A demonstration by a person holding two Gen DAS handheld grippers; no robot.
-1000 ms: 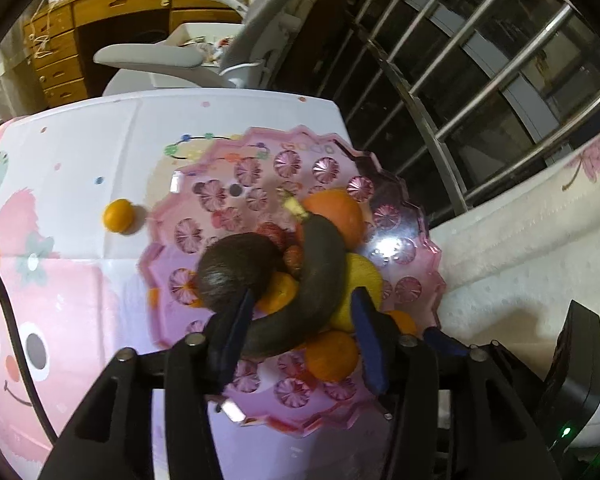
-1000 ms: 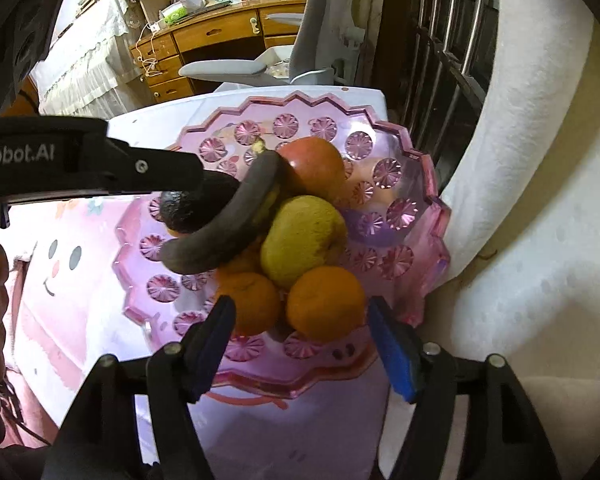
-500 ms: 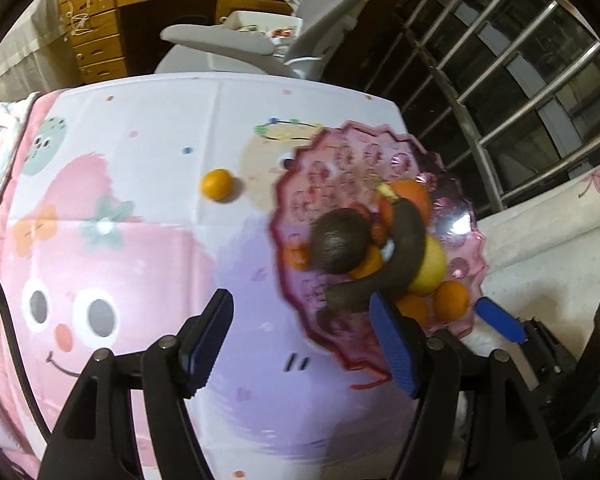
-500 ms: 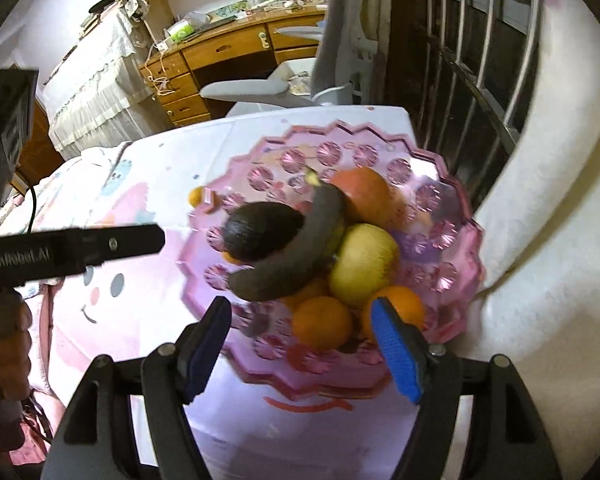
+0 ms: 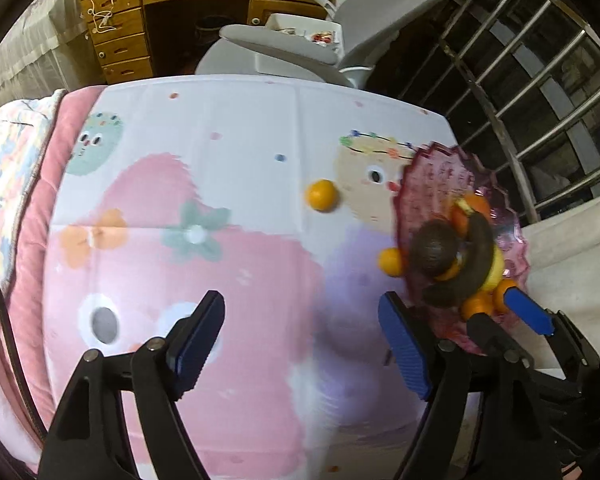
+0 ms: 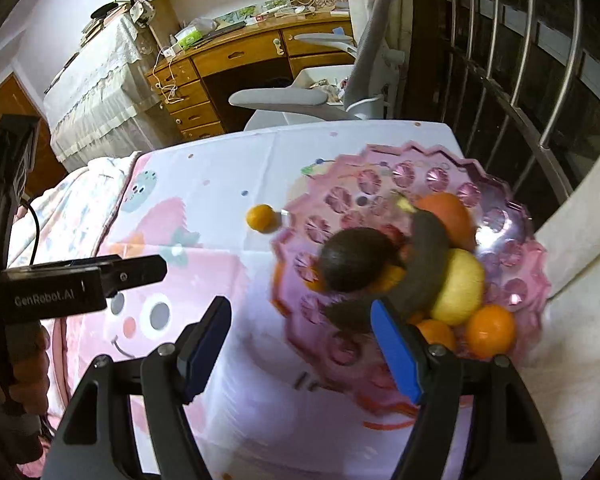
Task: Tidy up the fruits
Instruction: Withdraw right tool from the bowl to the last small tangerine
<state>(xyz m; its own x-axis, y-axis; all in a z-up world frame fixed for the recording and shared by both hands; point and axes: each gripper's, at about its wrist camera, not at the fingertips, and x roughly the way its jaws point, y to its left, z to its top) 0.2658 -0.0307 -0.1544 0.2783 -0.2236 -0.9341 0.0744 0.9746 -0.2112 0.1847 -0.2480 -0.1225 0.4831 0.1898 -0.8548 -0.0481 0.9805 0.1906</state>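
Note:
A pink scalloped bowl (image 6: 420,152) on the cartoon-print cloth holds an avocado (image 6: 352,258), a dark banana (image 6: 424,272), a yellow fruit (image 6: 460,284), a big orange (image 6: 446,216) and small oranges (image 6: 490,328). One small orange (image 6: 260,218) lies loose on the cloth just left of the bowl. My right gripper (image 6: 300,332) hangs open over the bowl's near left rim, holding nothing. My left gripper (image 5: 300,332) is over bare cloth, left of the bowl (image 5: 440,184) and nearer than the loose orange (image 5: 321,195). Its jaws are opening, with nothing between them.
A grey office chair (image 6: 300,98) and a wooden desk (image 6: 240,56) stand beyond the table's far edge. A metal railing (image 6: 540,92) runs along the right, with a white cushion (image 6: 580,280) beside the bowl. A pink quilt (image 5: 32,208) borders the left. A hand (image 6: 24,364) holds the left tool.
The left gripper has let go of the dark banana in the bowl, widened its jaws and moved left over the cloth. The right gripper has drawn back and left from the bowl.

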